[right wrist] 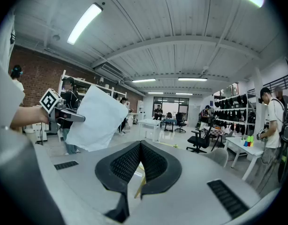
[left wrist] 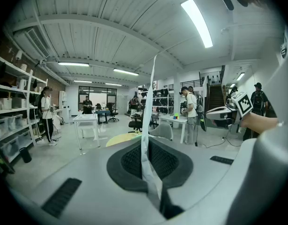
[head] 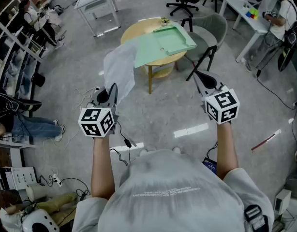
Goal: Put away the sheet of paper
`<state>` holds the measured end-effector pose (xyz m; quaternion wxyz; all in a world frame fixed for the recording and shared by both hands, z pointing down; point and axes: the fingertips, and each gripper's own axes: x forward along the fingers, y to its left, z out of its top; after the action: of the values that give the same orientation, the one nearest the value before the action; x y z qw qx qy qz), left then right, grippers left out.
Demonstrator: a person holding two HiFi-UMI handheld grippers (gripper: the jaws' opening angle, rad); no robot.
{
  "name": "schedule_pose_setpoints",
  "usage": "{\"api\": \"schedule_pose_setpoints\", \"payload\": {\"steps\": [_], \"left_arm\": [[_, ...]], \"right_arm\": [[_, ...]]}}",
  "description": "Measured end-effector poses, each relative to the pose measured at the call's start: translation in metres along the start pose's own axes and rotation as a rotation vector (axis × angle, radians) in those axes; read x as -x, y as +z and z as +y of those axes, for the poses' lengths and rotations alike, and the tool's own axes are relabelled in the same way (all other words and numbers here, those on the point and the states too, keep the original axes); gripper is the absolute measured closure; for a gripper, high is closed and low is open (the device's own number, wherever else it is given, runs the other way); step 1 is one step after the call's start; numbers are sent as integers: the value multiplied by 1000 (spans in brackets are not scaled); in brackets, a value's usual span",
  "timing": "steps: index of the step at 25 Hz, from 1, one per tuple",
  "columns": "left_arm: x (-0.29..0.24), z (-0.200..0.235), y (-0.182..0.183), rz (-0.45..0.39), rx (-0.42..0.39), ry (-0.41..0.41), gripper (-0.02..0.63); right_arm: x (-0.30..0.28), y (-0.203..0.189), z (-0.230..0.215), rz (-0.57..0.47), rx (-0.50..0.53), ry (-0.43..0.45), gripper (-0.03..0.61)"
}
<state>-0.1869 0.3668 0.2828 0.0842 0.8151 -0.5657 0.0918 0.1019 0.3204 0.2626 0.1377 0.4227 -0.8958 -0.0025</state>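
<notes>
Head view: the left gripper [head: 111, 94] sits at about 8 o'clock in the frame, and the sheet of paper [head: 120, 67] rises out of its tip toward 1 o'clock. The sheet's far end hangs in front of the near edge of the round table [head: 139, 27], which carries a green tray [head: 166, 44]. The right gripper [head: 200, 79] is at about 3 o'clock, well apart from the sheet, and its tip narrows to a point.

Left gripper view: the jaws are pressed together on the sheet of paper [left wrist: 146, 139]. The sheet is seen edge-on, a thin white strip caught between the pads and running straight up toward 12 o'clock. The right gripper [left wrist: 218, 111] shows at 3 o'clock.

Right gripper view: the right gripper [right wrist: 140, 144] has its fingertips meeting, with only a slim wedge of gap behind them and nothing caught there. The sheet of paper [right wrist: 96, 118] hangs at 10 o'clock, clear of these fingers, its left corner pinched in the left gripper [right wrist: 78, 117].
</notes>
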Motion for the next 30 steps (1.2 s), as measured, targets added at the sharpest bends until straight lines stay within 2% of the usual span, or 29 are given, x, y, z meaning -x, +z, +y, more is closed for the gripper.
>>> {"api": "schedule_pose_setpoints", "payload": {"steps": [9,18,22,25,30], "left_arm": [[-22,-37,-9,-7,5,38,595],[-45,-83,-9,1,31,49,595],[-59,-81,-8,-2,44,50,595],[-74,-74,-15,2,58,40,595],[-121,-49,-21,10,101,17,595]], "right_arm": [[15,-11,-38,-26,8,21,551],[25,-28,-67,21,24,93,551],[15,-32,-73,26,27,98,551],[4,-39,-74,20,-10,103,551],[-35,-43,-95,39,-22,84,551]]}}
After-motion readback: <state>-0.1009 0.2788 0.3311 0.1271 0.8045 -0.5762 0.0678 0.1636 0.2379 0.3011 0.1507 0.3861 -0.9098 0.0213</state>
